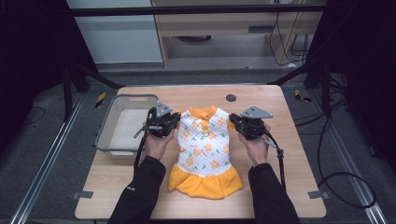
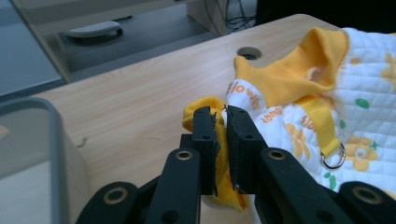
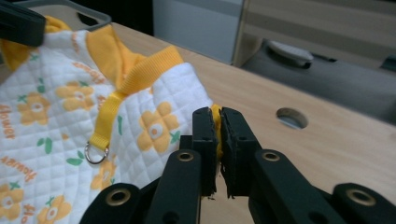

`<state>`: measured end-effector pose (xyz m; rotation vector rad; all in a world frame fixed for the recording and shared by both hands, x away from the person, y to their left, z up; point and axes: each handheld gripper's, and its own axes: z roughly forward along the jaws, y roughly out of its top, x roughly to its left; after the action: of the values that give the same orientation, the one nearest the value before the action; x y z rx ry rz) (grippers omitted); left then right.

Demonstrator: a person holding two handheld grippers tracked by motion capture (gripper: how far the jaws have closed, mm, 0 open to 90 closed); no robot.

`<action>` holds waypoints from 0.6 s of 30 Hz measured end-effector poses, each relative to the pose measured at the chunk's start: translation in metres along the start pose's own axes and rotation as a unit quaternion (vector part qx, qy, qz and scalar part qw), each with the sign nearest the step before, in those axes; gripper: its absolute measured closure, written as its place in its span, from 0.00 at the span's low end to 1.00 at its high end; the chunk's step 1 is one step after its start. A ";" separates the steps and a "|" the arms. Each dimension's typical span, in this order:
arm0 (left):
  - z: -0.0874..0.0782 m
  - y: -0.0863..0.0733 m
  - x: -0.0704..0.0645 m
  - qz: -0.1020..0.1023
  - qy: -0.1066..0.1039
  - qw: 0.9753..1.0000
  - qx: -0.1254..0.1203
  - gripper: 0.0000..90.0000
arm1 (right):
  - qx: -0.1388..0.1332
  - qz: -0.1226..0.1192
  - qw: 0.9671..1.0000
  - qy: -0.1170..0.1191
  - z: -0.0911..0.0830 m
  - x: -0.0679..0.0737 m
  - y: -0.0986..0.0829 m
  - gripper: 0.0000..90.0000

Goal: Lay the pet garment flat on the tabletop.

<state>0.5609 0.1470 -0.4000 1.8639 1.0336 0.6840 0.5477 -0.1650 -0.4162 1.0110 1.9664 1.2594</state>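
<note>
A small dress [image 1: 203,148] lies flat in the middle of the wooden table [image 1: 285,154], white quilted top with orange flowers, orange collar and orange skirt toward me. My left gripper [image 1: 173,121] holds its left shoulder; in the left gripper view the gripper [image 2: 221,116] is shut on the orange sleeve edge [image 2: 200,103]. My right gripper [image 1: 233,120] holds the other shoulder, and in the right gripper view it [image 3: 218,115] is shut on the orange sleeve trim [image 3: 215,110]. An orange strap with a metal ring [image 3: 95,153] runs down from the collar.
A grey plastic bin [image 1: 108,128] stands at the table's left, close beside my left hand. A round cable hole [image 1: 230,98] sits behind the dress. Bare wood lies right of the dress and near the front edge. Cables trail on the floor at the right.
</note>
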 end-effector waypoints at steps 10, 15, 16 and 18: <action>-0.012 -0.002 0.018 -0.043 0.007 0.999 -0.003 0.55 | 0.016 -0.026 0.999 -0.017 0.005 0.007 0.006 0.71; -0.040 -0.010 0.009 -0.026 -0.029 0.999 0.000 0.58 | 0.022 -0.024 0.999 0.008 -0.015 0.012 0.005 0.71; -0.047 -0.013 0.005 -0.017 -0.036 0.999 0.002 0.59 | 0.023 -0.022 0.999 0.014 -0.019 0.014 0.004 0.71; -0.055 -0.020 0.000 -0.007 -0.047 0.999 0.010 0.61 | 0.026 -0.023 0.999 0.024 -0.029 0.019 0.002 0.72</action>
<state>0.5105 0.1759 -0.3920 1.8869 0.9944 0.5735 0.5152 -0.1625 -0.4043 0.9639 2.0564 1.2248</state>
